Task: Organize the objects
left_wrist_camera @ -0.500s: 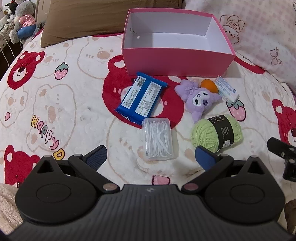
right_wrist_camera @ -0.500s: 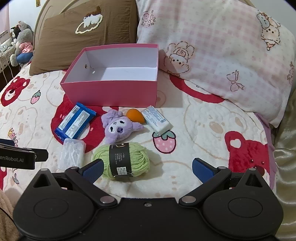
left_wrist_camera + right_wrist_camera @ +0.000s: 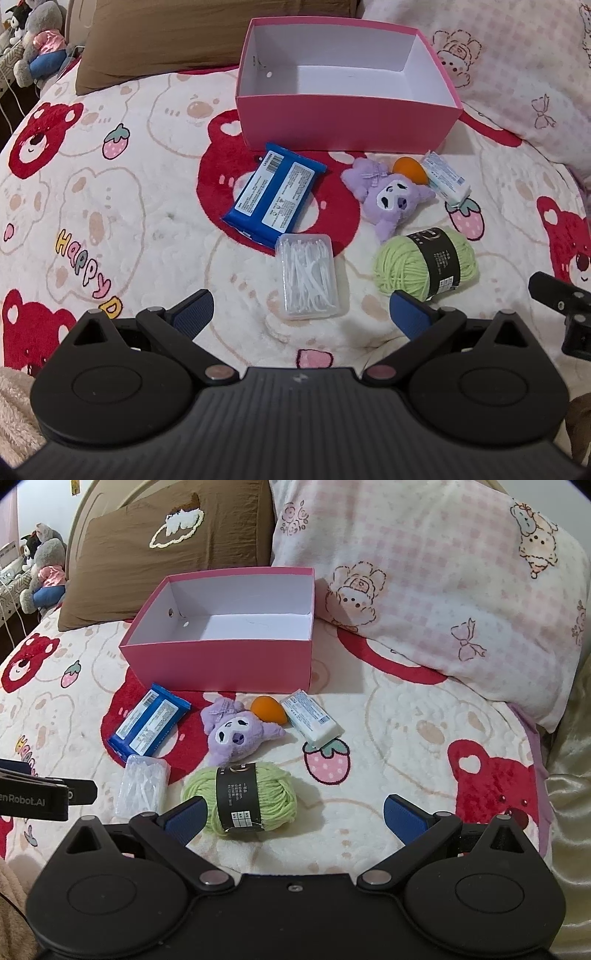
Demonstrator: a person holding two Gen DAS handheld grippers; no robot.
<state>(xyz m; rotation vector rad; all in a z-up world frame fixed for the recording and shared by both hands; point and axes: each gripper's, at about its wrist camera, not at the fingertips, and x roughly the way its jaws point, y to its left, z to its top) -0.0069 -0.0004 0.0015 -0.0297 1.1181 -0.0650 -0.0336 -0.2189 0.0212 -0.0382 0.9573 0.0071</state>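
1. The things I have to sort lie loose on the bear-print fleece blanket [image 3: 110, 206], all just in front of the open pink cardboard box with a white inside [image 3: 347, 122], which holds nothing yet: a blue foil wet-wipe pack [image 3: 275, 195], a clear plastic case of white floss picks [image 3: 308, 277], a purple plush toy [image 3: 391, 195], an orange egg-shaped sponge [image 3: 410, 170] touching the plush, a white tube-like packet [image 3: 445, 179], and a green yarn ball with a black paper band [image 3: 424, 264].
2. My left gripper [image 3: 301, 314] is spread wide and carries nothing; the floss case sits just ahead, between its blue pads.
3. My right gripper [image 3: 291, 814] is likewise fully spread and bare, with the yarn ball beside its left pad.
4. Risks, as I judge them: the fleece is soft, so a low pinch on the flat floss case could catch blanket too; the slick case may slip or pop open; the yarn could squash or shed its band; the plush and sponge touch, so grabbing one may drag the other.
5. My two grippers are near each other, so reaching together could make them collide.
6. Hard to tell: the packet's print is unreadable, the box's near inside wall is hidden, and the brown pillow [image 3: 166, 554] and pink checked pillow [image 3: 443, 583] are cut off at the frame.
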